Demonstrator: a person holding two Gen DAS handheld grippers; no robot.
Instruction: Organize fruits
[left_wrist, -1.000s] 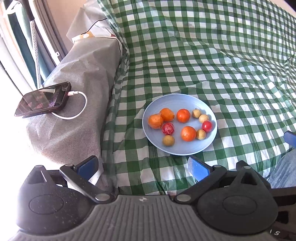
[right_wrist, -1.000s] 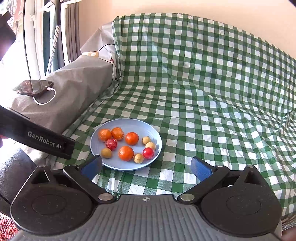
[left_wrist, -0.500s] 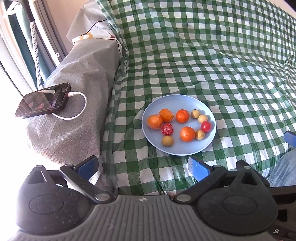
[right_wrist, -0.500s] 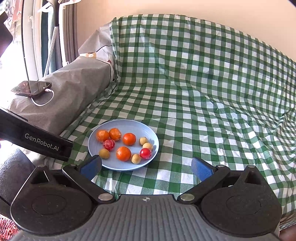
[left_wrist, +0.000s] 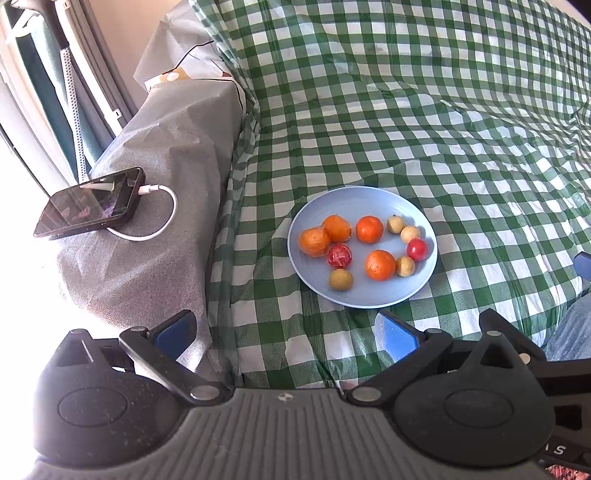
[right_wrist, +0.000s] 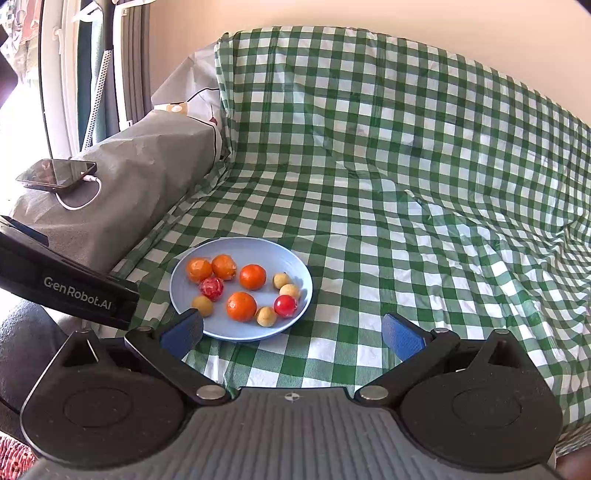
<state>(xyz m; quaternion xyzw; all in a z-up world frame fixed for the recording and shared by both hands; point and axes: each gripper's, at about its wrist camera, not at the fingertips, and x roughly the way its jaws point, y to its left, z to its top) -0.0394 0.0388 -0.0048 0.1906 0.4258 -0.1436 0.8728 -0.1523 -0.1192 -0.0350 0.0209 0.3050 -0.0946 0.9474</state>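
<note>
- Left gripper (left_wrist: 284, 332): jaws spread wide, nothing between them, hovering short of the plate.
- Right gripper (right_wrist: 291, 334): jaws spread wide too, empty, near the plate's front edge; left blue pad (right_wrist: 183, 332) overlaps the plate rim in view, contact unclear.
- Blue plate (left_wrist: 369, 299) flat on green-checked cloth (left_wrist: 443, 129), toward the cloth's left side.
- On plate: four oranges – two touching at the left (left_wrist: 314, 242) (left_wrist: 337, 228), one at centre back (left_wrist: 369, 229), one at centre front (left_wrist: 380, 264).
- Red netted fruit (left_wrist: 339, 255) just below the left orange pair, touching or nearly.
- Smooth red fruit (left_wrist: 417, 249) at right rim.
- Four small tan fruits: two at back right (left_wrist: 396, 224) (left_wrist: 410, 234), one (left_wrist: 405, 266) beside the front orange, one (left_wrist: 341, 279) at the front left.
- Grey-covered armrest (left_wrist: 166, 166) left of the cloth; phone (left_wrist: 90, 201) on it, white cable (left_wrist: 155, 214) plugged in.
- Left gripper body (right_wrist: 66, 284) visible at left edge of right wrist view.
</note>
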